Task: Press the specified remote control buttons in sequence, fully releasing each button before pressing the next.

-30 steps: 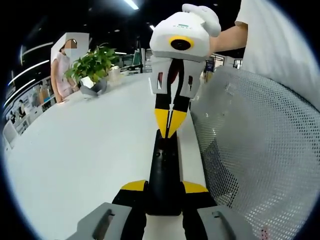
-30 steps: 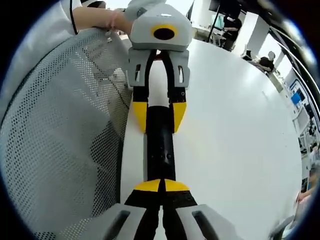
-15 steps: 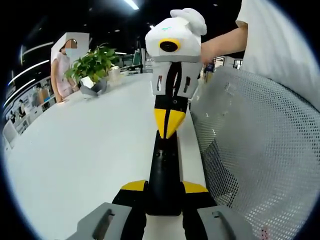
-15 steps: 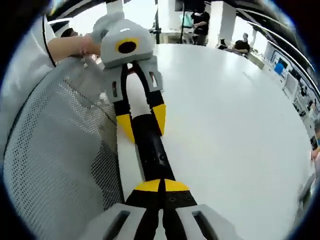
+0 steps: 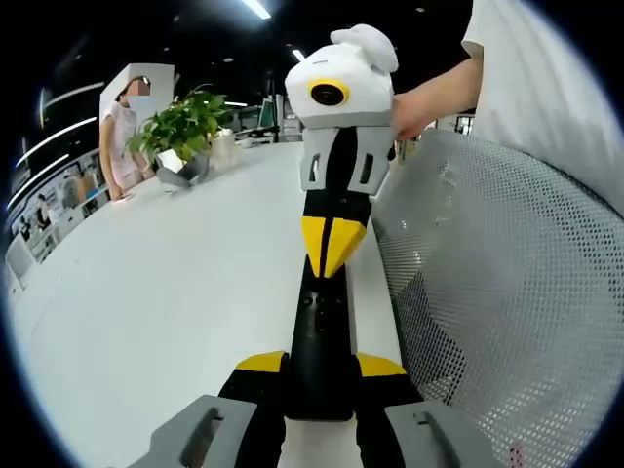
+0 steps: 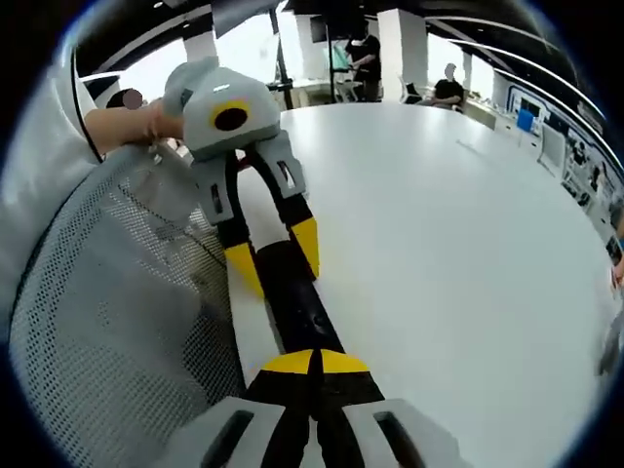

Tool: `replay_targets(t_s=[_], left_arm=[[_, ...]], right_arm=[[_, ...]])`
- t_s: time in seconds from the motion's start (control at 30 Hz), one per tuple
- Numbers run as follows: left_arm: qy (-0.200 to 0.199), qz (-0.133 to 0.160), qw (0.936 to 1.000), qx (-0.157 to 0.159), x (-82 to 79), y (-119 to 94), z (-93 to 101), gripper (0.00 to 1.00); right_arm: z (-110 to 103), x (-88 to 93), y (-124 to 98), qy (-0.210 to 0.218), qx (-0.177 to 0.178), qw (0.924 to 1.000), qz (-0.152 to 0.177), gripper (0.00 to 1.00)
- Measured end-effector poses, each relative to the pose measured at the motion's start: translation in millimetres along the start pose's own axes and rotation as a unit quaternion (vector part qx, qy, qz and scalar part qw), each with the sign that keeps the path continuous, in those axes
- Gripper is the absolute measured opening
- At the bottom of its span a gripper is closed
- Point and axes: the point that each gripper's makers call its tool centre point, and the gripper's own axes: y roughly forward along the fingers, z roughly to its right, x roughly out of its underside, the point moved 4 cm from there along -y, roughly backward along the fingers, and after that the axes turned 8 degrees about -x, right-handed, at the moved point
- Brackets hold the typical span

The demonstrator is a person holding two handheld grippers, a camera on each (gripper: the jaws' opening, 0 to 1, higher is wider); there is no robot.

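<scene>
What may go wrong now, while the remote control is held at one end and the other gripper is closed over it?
1. The left gripper clamps only one end of the black remote control, so a press by the shut right gripper might tip it.
2. The remote lies along the white table edge beside the mesh chair back; it could slide off.

R tool (image 6: 314, 363) shut on remote (image 6: 292, 292).

black remote control (image 5: 320, 341) on a plain white table (image 5: 166, 292). yellow-tipped black jaws with grey bodies on left gripper (image 5: 321, 369) and right gripper (image 6: 314, 363). white perforated mesh chair back (image 5: 497, 292) at three o'clock. green potted plant (image 5: 180, 127) at ten o'clock.
</scene>
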Motion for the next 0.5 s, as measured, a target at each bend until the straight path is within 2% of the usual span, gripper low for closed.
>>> replay_targets(t_s=[0.17, 0.23, 0.33, 0.43, 0.5], left_arm=[[0.001, 0.0, 1.0, 0.001, 0.1, 0.0, -0.2, 0.25], [0.001, 0.0, 1.0, 0.002, 0.0, 0.0, -0.3, 0.25], [0.001, 0.0, 1.0, 0.002, 0.1, 0.1, -0.4, 0.25], [0.002, 0.0, 1.0, 0.002, 0.0, 0.1, -0.4, 0.25], [0.002, -0.001, 1.0, 0.002, 0.0, 0.2, -0.5, 0.25]], right_arm=[[-0.2, -1.9, 1.7, -0.039, -0.003, 0.9986, -0.035, 0.0], [0.0, -3.4, 2.5, -0.062, -0.006, 0.9961, -0.064, 0.0], [-0.6, -5.8, 4.3, -0.08, -0.003, 0.9929, -0.089, 0.0], [-0.2, -4.7, 3.7, -0.063, 0.006, 0.9951, -0.076, 0.0], [0.7, -2.9, 2.5, -0.037, 0.007, 0.9988, -0.032, 0.0]])
